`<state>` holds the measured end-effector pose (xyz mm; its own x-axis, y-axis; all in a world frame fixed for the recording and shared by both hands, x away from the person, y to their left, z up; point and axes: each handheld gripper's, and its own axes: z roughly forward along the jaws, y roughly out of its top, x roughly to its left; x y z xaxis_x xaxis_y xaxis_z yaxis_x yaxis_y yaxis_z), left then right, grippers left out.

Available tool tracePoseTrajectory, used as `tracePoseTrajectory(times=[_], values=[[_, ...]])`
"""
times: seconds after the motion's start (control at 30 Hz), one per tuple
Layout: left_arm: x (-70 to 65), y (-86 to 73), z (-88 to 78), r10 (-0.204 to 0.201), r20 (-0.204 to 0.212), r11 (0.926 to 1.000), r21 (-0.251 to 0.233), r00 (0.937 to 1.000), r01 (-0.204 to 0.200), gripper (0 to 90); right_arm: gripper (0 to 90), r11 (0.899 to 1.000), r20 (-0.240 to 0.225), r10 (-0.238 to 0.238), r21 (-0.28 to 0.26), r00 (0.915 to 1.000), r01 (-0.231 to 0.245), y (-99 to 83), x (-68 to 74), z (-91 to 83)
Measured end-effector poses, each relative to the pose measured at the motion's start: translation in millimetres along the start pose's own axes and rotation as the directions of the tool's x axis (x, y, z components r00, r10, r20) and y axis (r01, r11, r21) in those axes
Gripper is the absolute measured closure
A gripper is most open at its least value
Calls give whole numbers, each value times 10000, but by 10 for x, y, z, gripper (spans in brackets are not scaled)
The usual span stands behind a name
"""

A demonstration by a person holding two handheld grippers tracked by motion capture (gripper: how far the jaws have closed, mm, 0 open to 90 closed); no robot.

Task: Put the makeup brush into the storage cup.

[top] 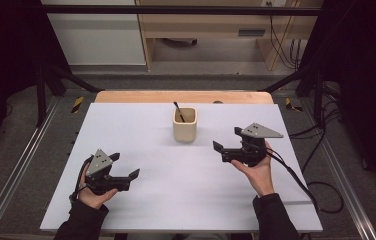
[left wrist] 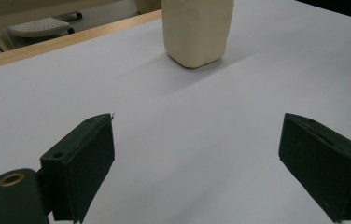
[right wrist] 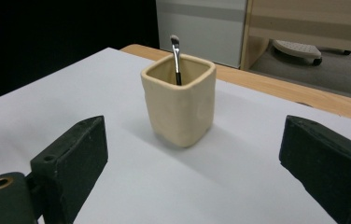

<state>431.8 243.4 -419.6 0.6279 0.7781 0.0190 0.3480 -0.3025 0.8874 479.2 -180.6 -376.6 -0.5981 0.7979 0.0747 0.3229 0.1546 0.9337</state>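
From the high view, a cream cup (top: 184, 125) with a square mouth and soft, rounded corners stands upright near the far middle of the flat white surface (top: 176, 180). A thin brush (top: 178, 112) with a dark handle leans inside it and pokes out at the top. The left gripper (top: 125, 165) is held low at the near left, well apart from the cup, and its black jaws are spread with nothing between them. The right gripper (top: 227, 139) is held at the right, near the cup but not touching it, and its jaws are spread wide with nothing between them too. Each gripper has a grey three-cornered plate on top. A pale wooden edge (top: 183, 96) runs along the far side of the surface. In the left gripper view, two blocky black jaws stand far apart over the smooth white surface, and the cup (left wrist: 198, 30) is ahead with a matte, slightly lumpy wall. In the right gripper view, the jaws are far apart, the cup (right wrist: 179, 100) sits ahead between them, and the brush (right wrist: 176, 56) shows a shiny metal neck and a small pale tip.
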Motion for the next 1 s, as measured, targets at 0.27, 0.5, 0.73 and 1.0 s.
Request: tracePoseTrajectory(times=[0.27,0.5,0.73,1.0], values=[[11,-12,-4,-50,28,10000,-15,10000,50,101,45,9994,221,360,-24,9991,-359,-183,-88,-218],[21,-26,-6,-37,22,10000,18,10000,37,100,33,9989,284,456,-67,9986,-454,-298,-122,-352],[44,-38,-16,-110,29,9999,-7,9999,110,100,23,9986,306,529,-23,9981,-529,-454,-152,-463],[53,-60,-18,-165,13,9999,22,9999,165,100,32,9983,478,469,322,9978,-484,-597,-217,-509]])
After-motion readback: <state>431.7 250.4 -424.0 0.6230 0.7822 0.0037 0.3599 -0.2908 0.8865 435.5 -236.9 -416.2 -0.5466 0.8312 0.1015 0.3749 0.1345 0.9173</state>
